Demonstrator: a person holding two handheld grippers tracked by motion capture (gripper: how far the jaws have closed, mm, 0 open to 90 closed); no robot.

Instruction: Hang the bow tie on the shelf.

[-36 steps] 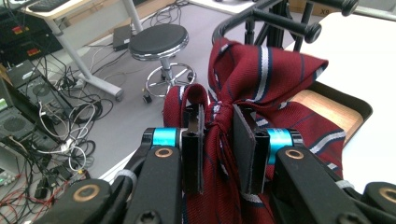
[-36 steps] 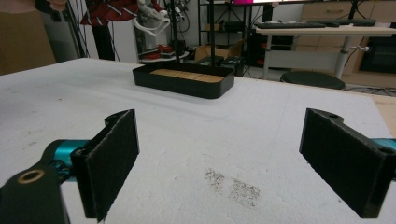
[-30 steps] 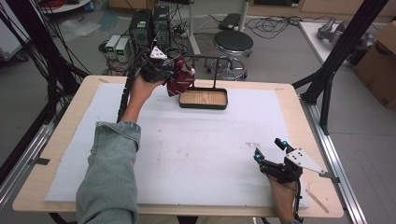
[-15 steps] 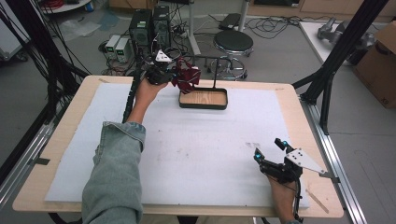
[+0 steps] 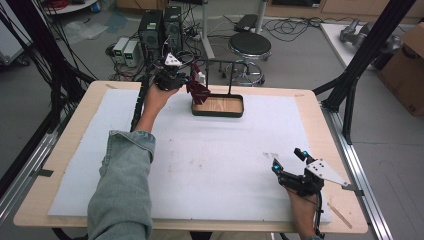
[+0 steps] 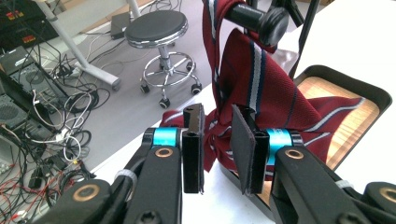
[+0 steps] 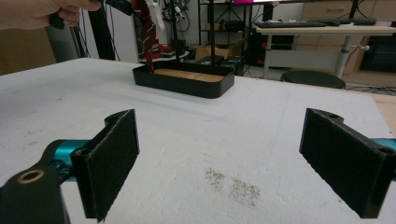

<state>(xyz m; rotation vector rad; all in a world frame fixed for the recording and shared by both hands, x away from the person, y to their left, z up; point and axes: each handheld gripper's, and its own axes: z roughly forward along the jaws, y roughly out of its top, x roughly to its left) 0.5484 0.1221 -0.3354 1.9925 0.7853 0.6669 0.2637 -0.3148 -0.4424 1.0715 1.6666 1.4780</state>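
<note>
High view: table (image 5: 320,107) with light wood edge, covered by a white foam-like sheet (image 5: 215,160), faint grey smudge near right side. Left gripper (image 5: 186,80) at far edge, beside a dark red tie (image 5: 197,89) hanging off a thin black rack (image 5: 227,75) that stands in a shallow black tray (image 5: 218,106) with wood-grain floor. Right gripper (image 5: 289,160) low at near right, jaws spread wide, empty.

Left gripper view: woven ribbed tie (image 6: 261,93), dark red with navy and white stripes, draped over the round black bar (image 6: 254,18), bunched folds dropping to tray rim. Jaws narrow, flat black pads either side of a fold; contact cannot tell.

Right gripper view: rough black pads far apart, over grainy white sheet; rounded-corner tray (image 7: 184,79) well ahead, tie (image 7: 145,32) above its left end.
</note>
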